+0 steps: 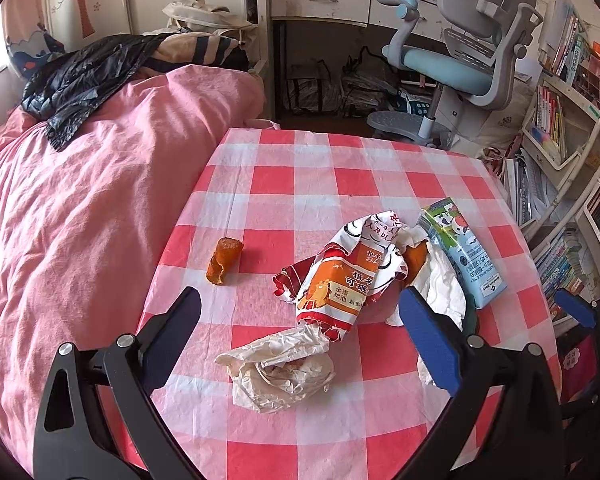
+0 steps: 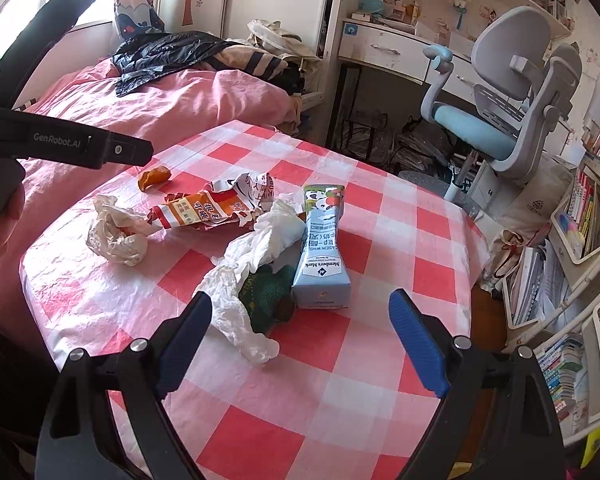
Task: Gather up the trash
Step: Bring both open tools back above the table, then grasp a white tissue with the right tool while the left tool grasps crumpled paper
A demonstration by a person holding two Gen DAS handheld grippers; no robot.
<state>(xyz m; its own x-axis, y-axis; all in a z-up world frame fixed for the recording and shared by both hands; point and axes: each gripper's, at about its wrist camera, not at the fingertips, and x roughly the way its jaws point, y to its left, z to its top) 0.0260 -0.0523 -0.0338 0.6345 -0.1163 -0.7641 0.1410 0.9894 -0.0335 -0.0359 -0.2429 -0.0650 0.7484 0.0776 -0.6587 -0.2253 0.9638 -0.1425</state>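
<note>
Trash lies on a red-and-white checked table [image 1: 312,176] [image 2: 380,216]. There is a crumpled plastic bag [image 1: 280,368] [image 2: 116,232], a torn orange snack wrapper [image 1: 340,276] [image 2: 212,208], an orange peel piece [image 1: 224,260] [image 2: 154,177], white tissue [image 1: 440,280] [image 2: 244,264], a blue milk carton [image 1: 460,252] [image 2: 322,248] lying flat, and a dark green scrap [image 2: 268,292]. My left gripper [image 1: 300,308] is open above the plastic bag and wrapper. My right gripper [image 2: 300,312] is open just before the green scrap and carton. Both are empty.
A bed with a pink quilt [image 1: 80,208] and a black jacket [image 1: 84,80] borders the table's left. A desk and a blue-grey chair [image 1: 472,52] [image 2: 512,96] stand behind. Bookshelves [image 1: 560,140] [image 2: 580,220] line the right side.
</note>
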